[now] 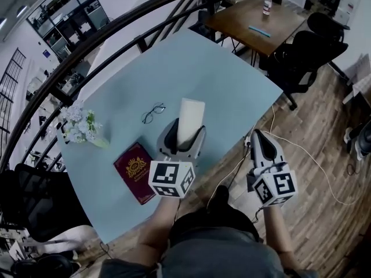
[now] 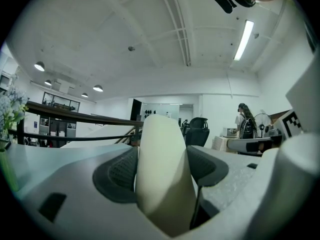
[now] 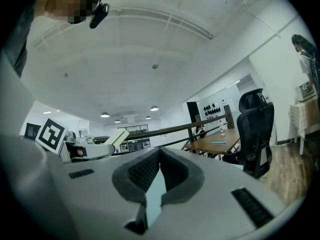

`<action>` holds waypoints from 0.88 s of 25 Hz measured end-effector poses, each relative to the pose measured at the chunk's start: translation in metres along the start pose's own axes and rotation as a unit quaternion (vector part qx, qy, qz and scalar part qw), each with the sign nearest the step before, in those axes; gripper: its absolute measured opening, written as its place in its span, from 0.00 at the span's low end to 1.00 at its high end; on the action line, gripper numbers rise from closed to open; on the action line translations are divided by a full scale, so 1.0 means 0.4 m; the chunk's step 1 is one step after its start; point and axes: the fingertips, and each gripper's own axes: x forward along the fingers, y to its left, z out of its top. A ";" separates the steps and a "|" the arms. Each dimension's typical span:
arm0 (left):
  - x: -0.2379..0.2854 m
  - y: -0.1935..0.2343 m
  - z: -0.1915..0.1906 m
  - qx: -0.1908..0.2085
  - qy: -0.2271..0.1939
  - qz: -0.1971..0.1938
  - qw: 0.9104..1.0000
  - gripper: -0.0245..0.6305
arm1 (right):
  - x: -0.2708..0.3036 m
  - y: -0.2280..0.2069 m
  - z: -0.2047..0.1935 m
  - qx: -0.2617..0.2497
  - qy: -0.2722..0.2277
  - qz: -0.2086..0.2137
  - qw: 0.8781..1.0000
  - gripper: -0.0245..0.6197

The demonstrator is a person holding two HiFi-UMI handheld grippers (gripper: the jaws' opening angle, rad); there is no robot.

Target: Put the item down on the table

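Observation:
My left gripper is shut on a cream-white roll, held tilted upward over the near part of the pale blue table. In the left gripper view the cream-white roll fills the gap between the two dark pads and sticks out past them. My right gripper hovers beyond the table's right edge, above the wooden floor, with its jaws closed together and nothing between them. The right gripper shows its pads meeting at the tips.
On the table lie a dark red booklet, a pair of glasses and a bunch of white flowers at the left edge. A cable runs over the floor. Behind stand a wooden desk and black office chairs.

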 end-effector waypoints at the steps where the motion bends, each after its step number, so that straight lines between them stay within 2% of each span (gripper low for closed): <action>1: 0.009 0.001 0.001 0.002 0.000 0.004 1.000 0.51 | 0.010 -0.008 0.001 0.001 0.000 0.003 1.000 0.04; 12: 0.101 0.006 -0.015 0.012 0.015 0.039 0.999 0.51 | 0.100 -0.070 0.014 0.003 0.006 0.041 0.999 0.04; 22: 0.200 0.026 -0.141 0.007 0.071 0.054 0.996 0.51 | 0.130 -0.115 0.013 0.003 0.007 0.054 0.999 0.04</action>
